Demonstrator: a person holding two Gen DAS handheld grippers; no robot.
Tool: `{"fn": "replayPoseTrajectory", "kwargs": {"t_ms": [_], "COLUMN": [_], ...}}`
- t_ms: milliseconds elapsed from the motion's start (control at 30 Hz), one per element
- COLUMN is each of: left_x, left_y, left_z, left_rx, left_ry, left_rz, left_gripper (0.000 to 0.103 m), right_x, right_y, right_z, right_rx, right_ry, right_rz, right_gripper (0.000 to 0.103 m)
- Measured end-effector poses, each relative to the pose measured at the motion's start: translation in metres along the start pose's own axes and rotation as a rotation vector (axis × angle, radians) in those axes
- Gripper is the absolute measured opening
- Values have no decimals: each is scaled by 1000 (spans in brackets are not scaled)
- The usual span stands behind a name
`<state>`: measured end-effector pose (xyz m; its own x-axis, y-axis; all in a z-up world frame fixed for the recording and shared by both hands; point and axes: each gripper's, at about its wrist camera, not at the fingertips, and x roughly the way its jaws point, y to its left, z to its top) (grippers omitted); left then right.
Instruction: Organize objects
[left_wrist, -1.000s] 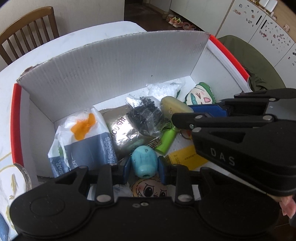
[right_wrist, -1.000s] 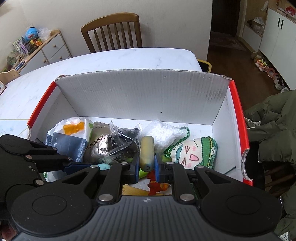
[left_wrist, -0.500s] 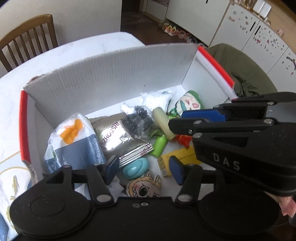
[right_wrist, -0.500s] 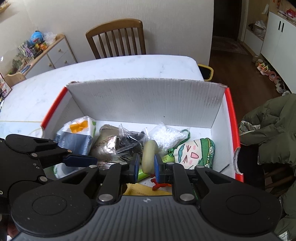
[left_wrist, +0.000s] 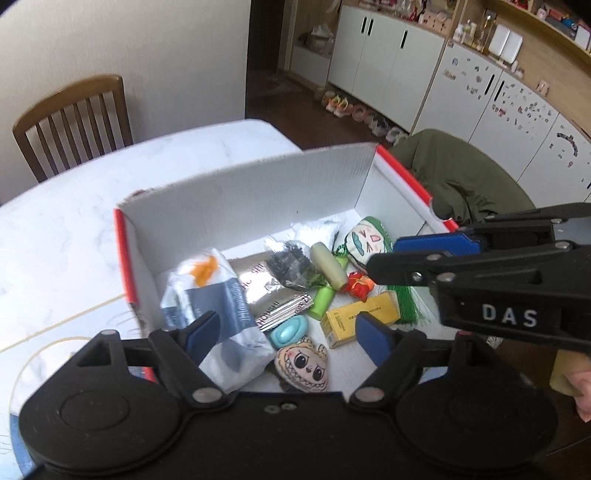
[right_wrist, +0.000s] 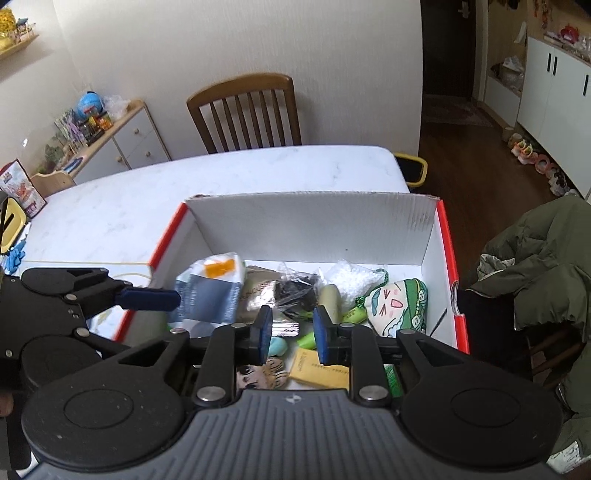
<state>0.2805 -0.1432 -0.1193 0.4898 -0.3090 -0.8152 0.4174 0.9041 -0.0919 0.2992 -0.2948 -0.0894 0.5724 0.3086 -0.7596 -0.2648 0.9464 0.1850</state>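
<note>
Since a second ago both grippers have lifted up and back from the box (left_wrist: 236, 188): the left gripper (left_wrist: 286, 334), which then had its jaws closed on the small teal toy (left_wrist: 290, 332), now hangs above with the jaws spread wide and empty, and the toy lies on the box floor just beside the cartoon-face charm (left_wrist: 303, 367). The right gripper (right_wrist: 291, 334), which had pinched the pale cream tube (right_wrist: 330, 297), has let it go too; its jaws stand partly open with nothing between them, and the tube rests slanted among the other things, near the bag of dark pieces (left_wrist: 293, 267). Everything sits in the white, red-edged box on the counter (right_wrist: 221, 177), so the gathering looks largely done, though the near wall of the box is hidden behind the grippers and I cannot tell whether anything lies outside it. As for handling, these look like light things: the white and grey pouch (left_wrist: 210, 295) and the silver foil packet (left_wrist: 266, 291) are soft and crinkly and would likely slip or fold, best taken at a sealed edge; the yellow carton (left_wrist: 358, 319) is stiff and probably easiest gripped across its narrow sides; the green plush pouch (right_wrist: 397, 306) would squash, so a pinch at its middle or its cord should serve.
</note>
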Motion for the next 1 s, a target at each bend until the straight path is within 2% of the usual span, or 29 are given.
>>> {"fn": "replayPoseTrajectory", "kwargs": {"t_ms": [200,533,733,800,1000], "left_x": [-34,-86,-114,-121,-133], "left_y": [6,16,22,24,31], "left_z": [-12,-32,-44,-47,-56], "left_rx": [39,83,87,86,77], "left_ry": [-69,-186,-273,-291,-304], "left_rz": [20,23,40,36,17], "left_gripper": [88,92,98,101,102], "right_x": [-26,-58,-69,-73,-87], "right_y": [16,41,53,56,66], "right_z": [-11,-31,-45,-50,-62], "right_rx": [7,32,56,60,80], "right_ry": [-50,-123,-156,-173,-217], "right_rz": [13,5,-14,-22,-30], "right_gripper": [23,24,38,51,60]}}
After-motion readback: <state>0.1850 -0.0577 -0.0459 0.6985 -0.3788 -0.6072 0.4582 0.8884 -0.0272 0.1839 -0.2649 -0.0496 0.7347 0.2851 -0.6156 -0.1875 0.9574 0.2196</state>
